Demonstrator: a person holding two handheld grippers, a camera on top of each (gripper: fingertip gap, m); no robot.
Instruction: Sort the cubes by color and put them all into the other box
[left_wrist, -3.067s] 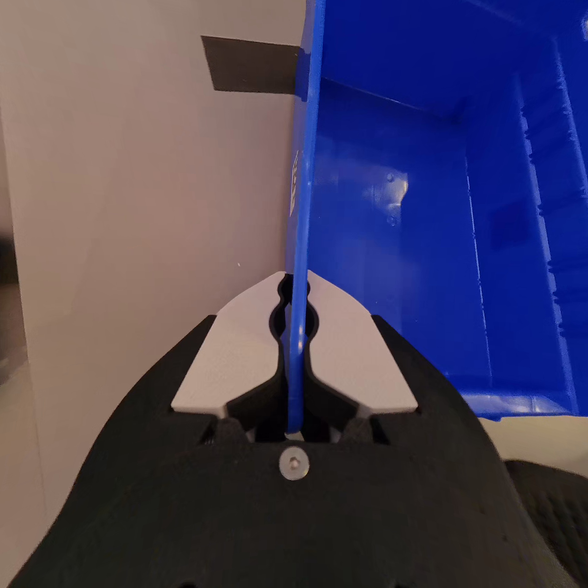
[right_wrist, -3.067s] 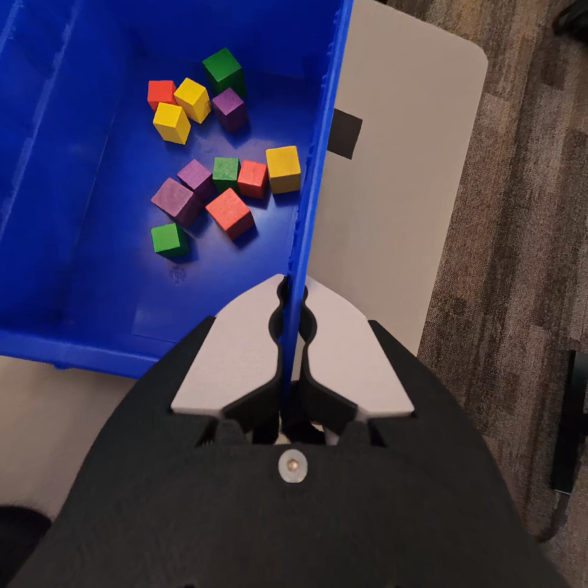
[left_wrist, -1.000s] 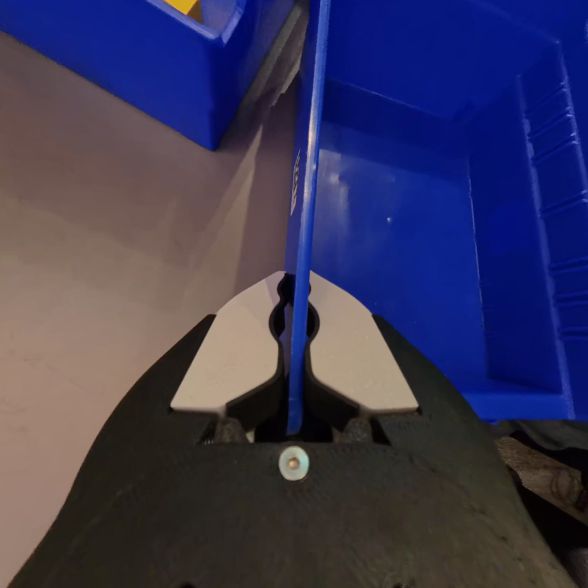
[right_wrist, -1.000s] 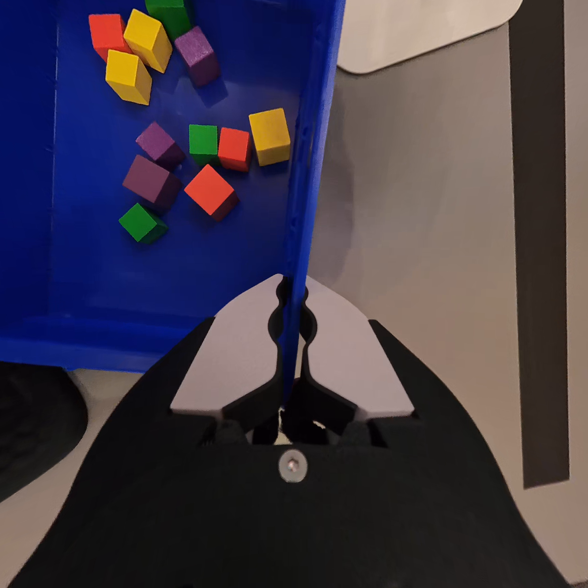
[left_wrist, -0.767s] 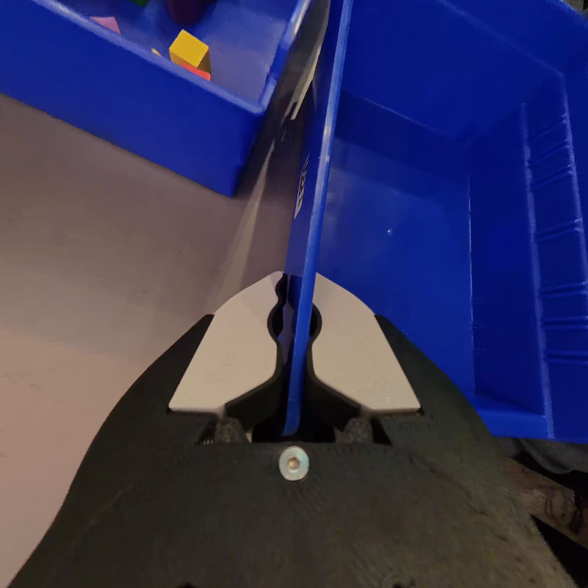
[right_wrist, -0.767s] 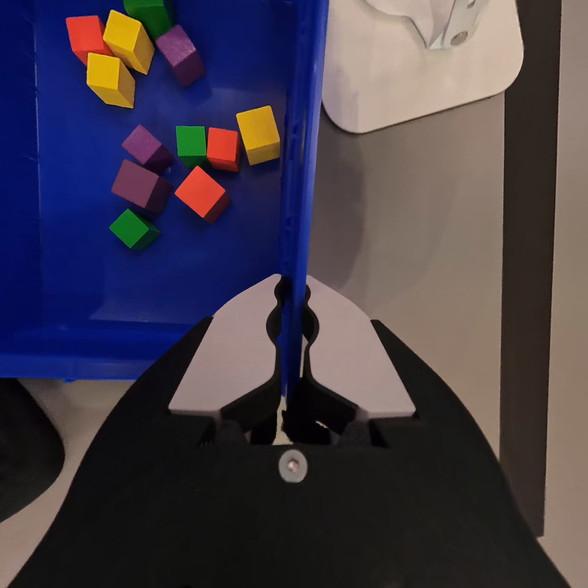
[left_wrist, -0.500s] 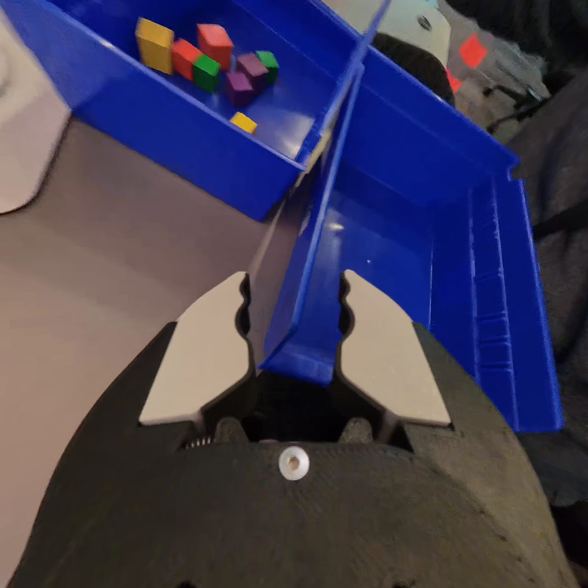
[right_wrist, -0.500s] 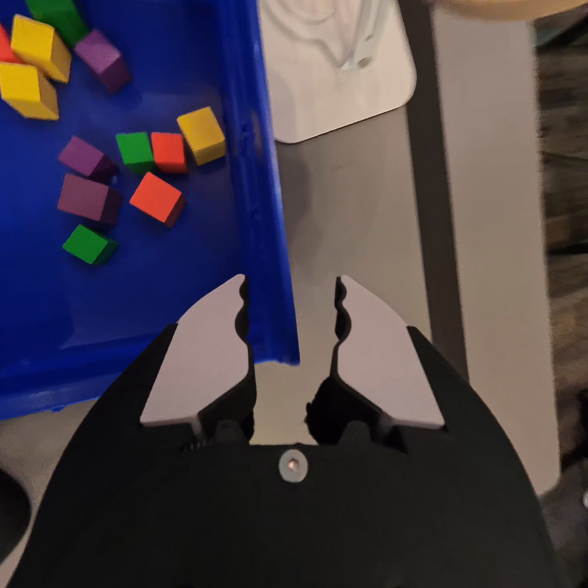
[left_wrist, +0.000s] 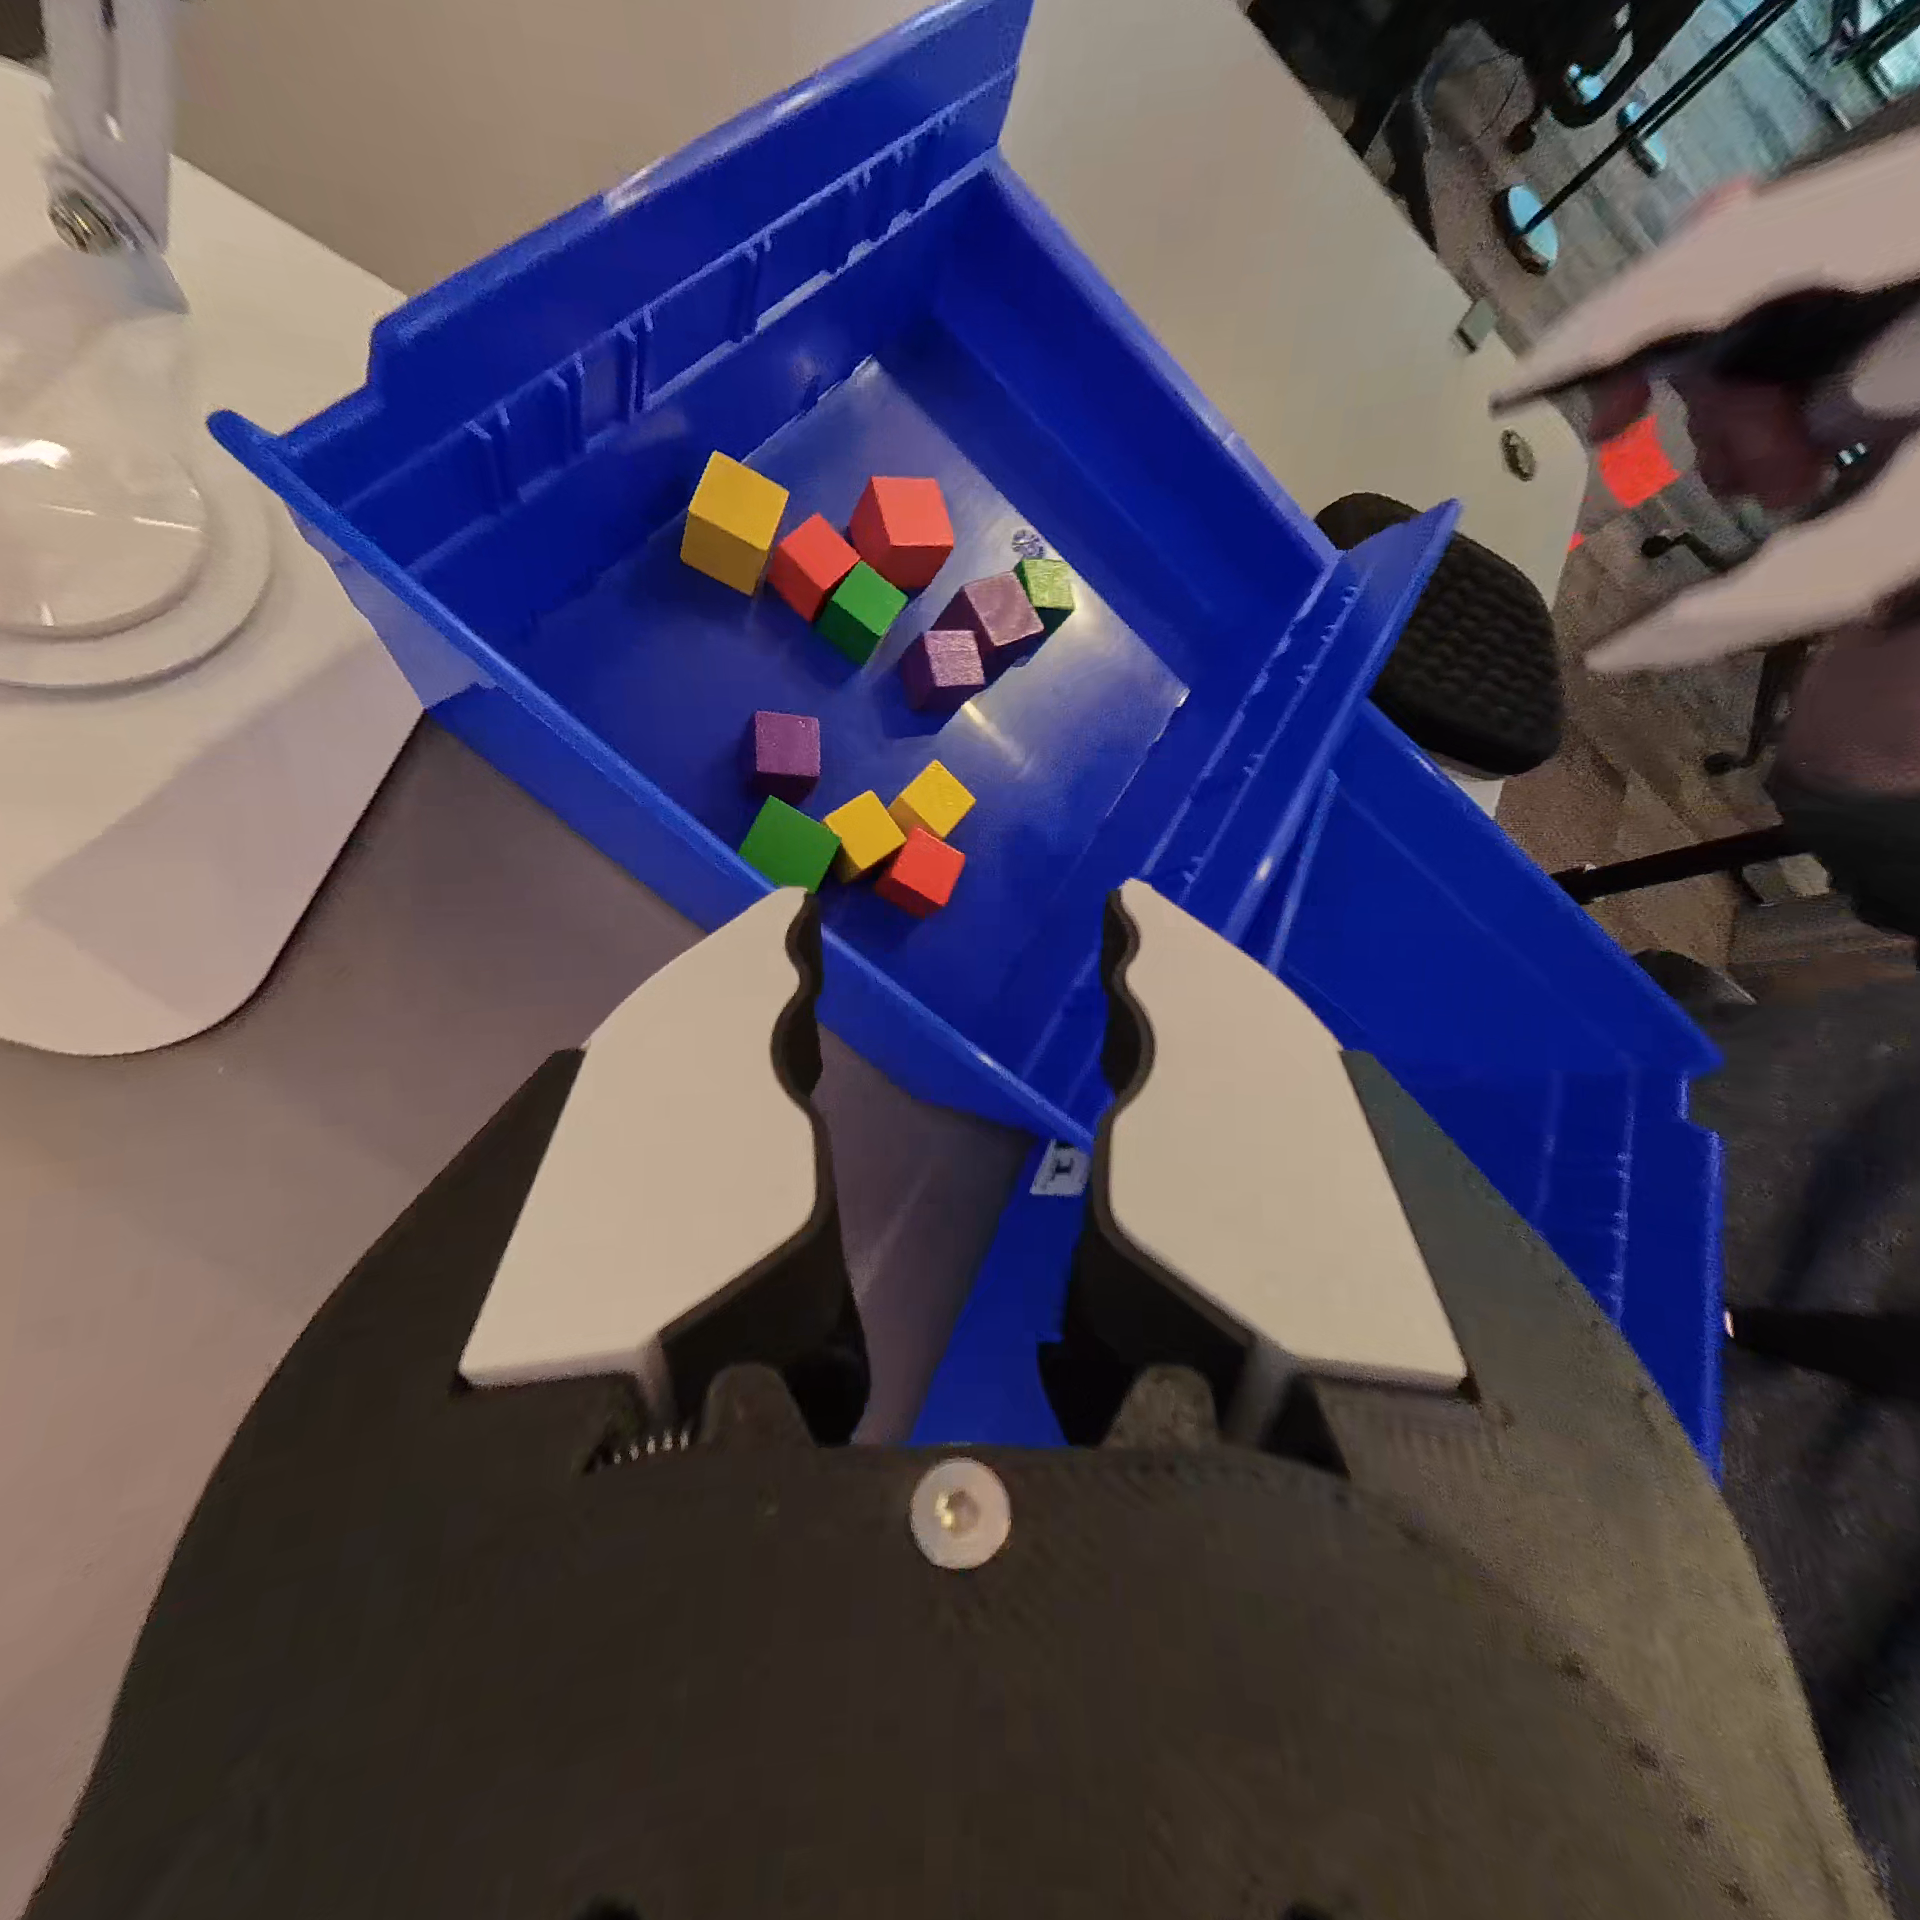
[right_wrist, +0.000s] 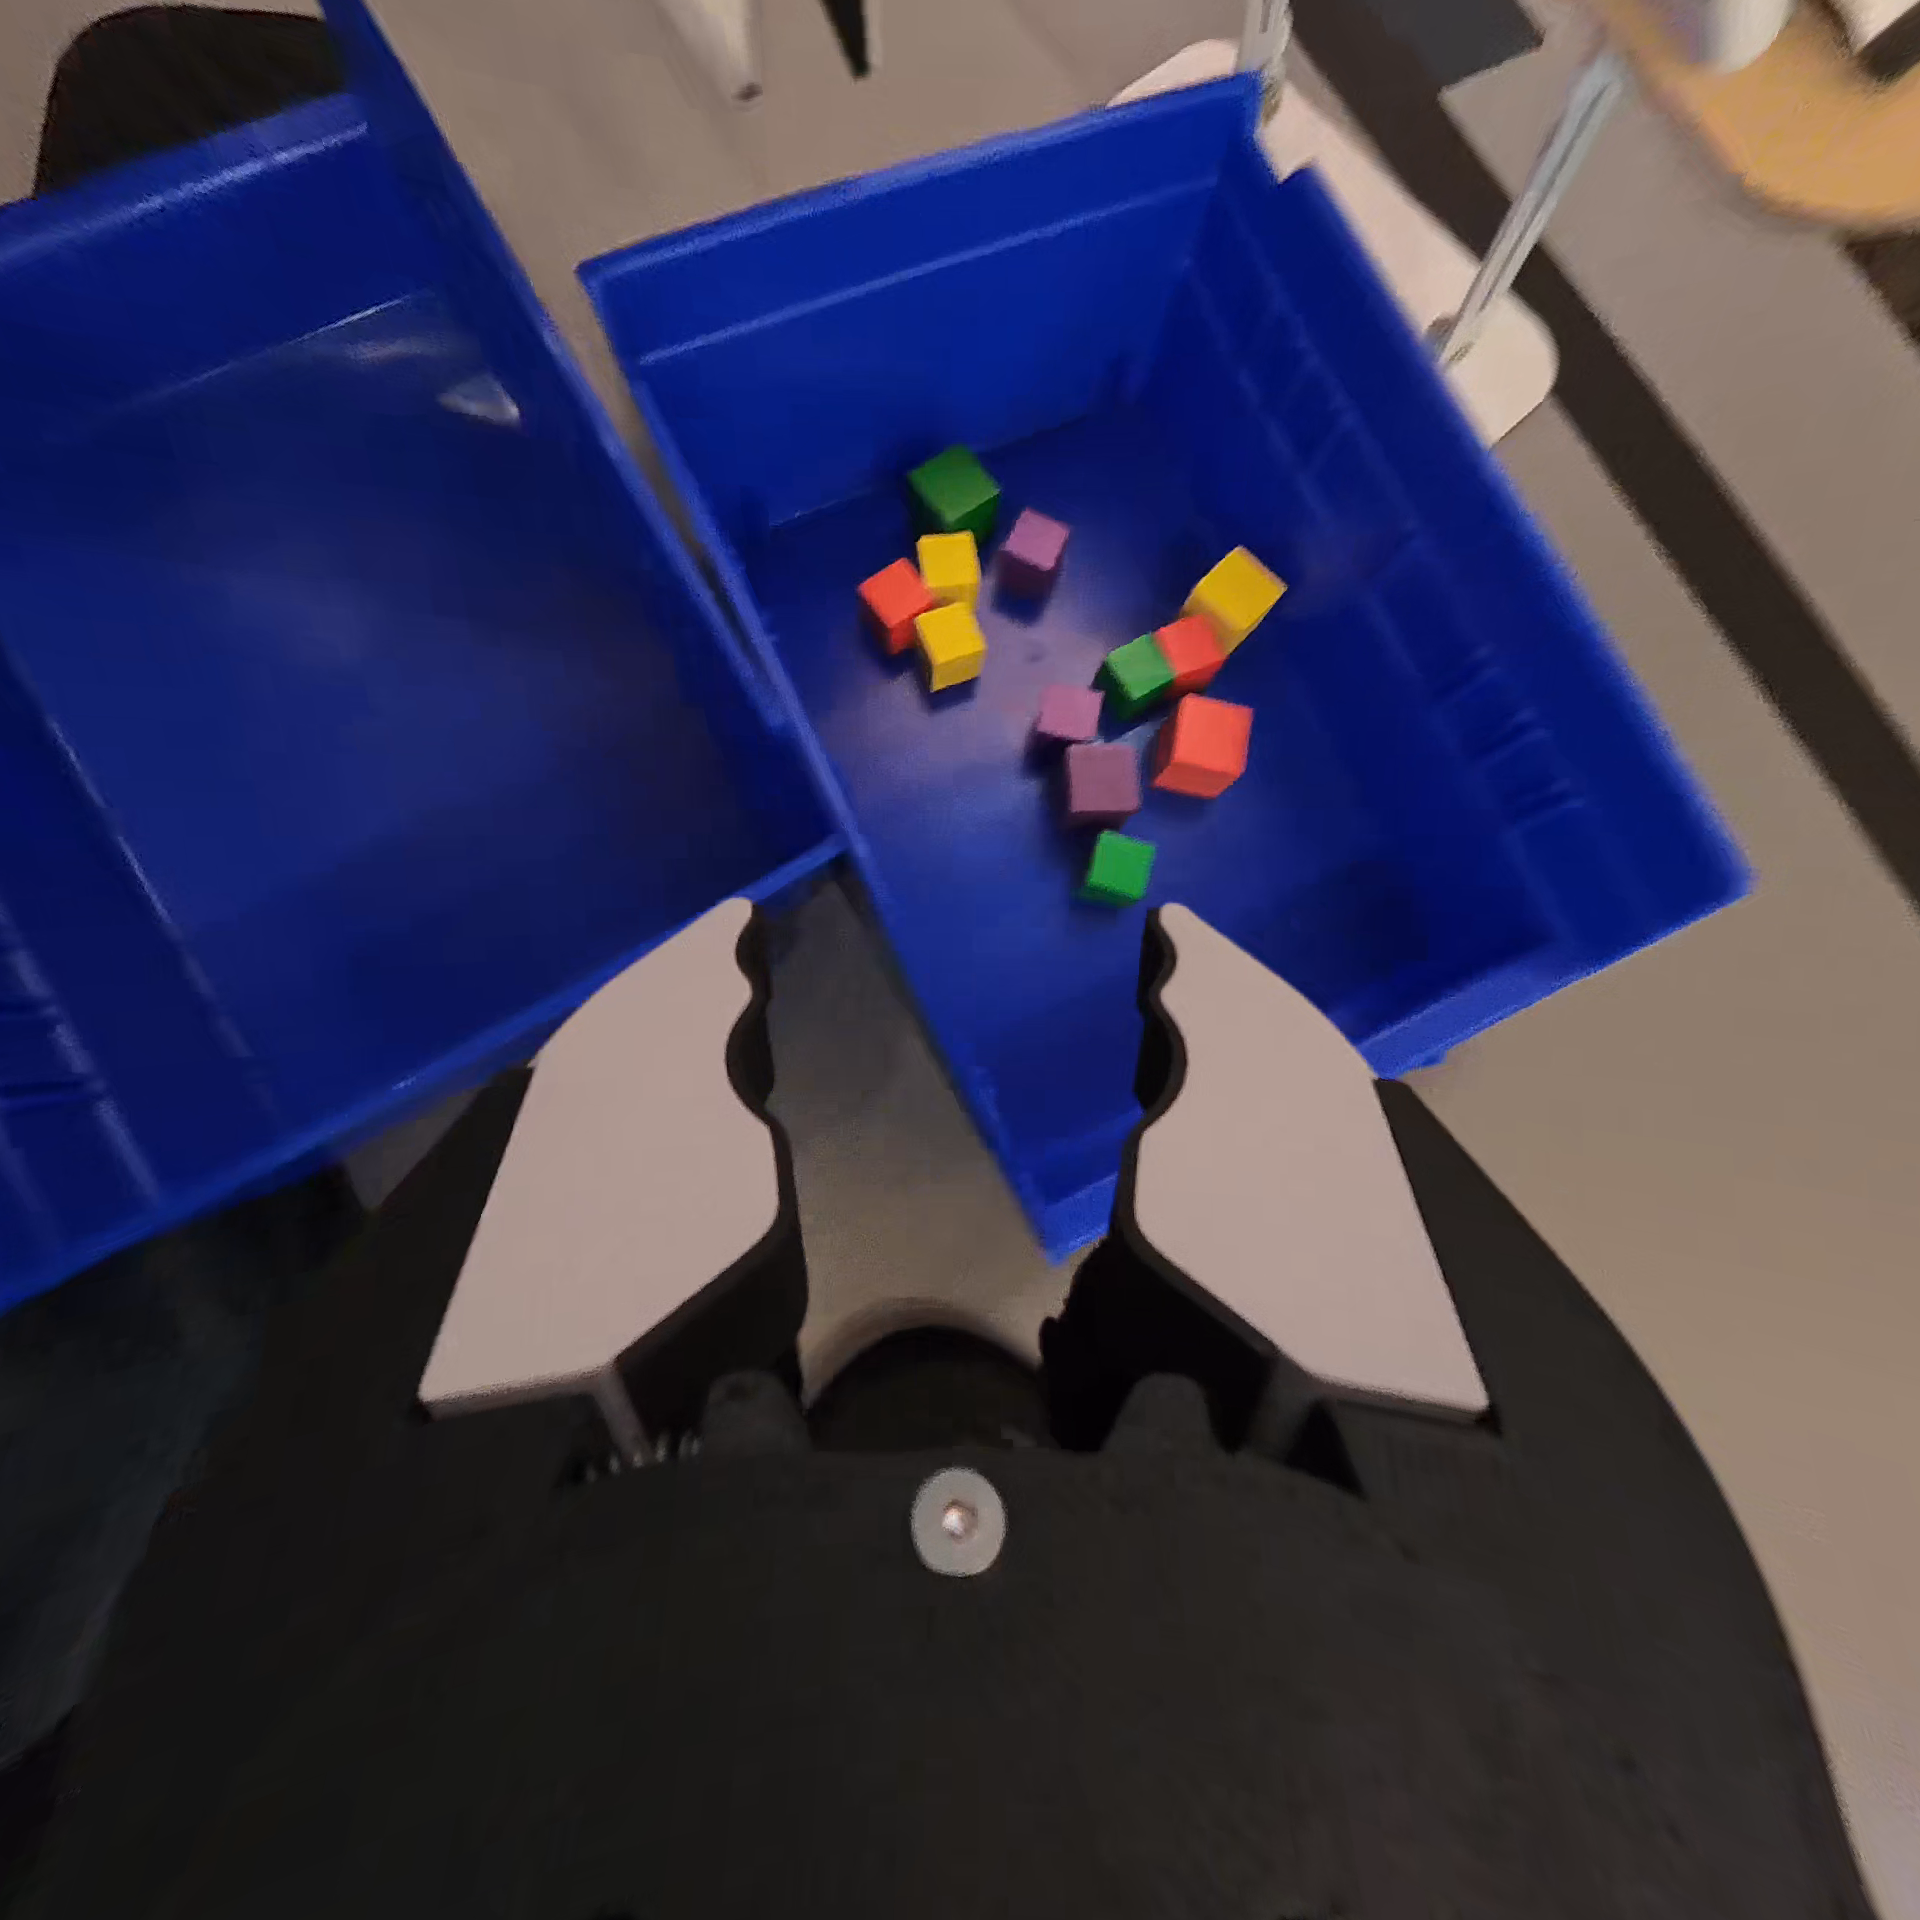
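A blue box (left_wrist: 499, 665) on the table holds several loose cubes: yellow (left_wrist: 732, 523), red (left_wrist: 902, 530), green (left_wrist: 787, 842) and purple (left_wrist: 787, 746). A second blue box (left_wrist: 1455, 1018) stands against its right side and looks empty. My left gripper (left_wrist: 961, 904) is open; the empty box's wall runs between its fingers without being pressed. My right gripper (right_wrist: 951, 909) is open above the near corner of the cube box (right_wrist: 1455, 675), with the empty box (right_wrist: 312, 675) to its left. The right gripper also shows blurred in the left wrist view (left_wrist: 1714, 468).
A white stand base (left_wrist: 104, 582) sits on the grey table left of the cube box; it also shows in the right wrist view (right_wrist: 1496, 364). A black chair (left_wrist: 1475, 655) stands beyond the boxes. A dark strip (right_wrist: 1662, 436) crosses the table.
Both grippers were shut on box walls; each opened and let go, then drew back and up. The two boxes now sit side by side on the table.
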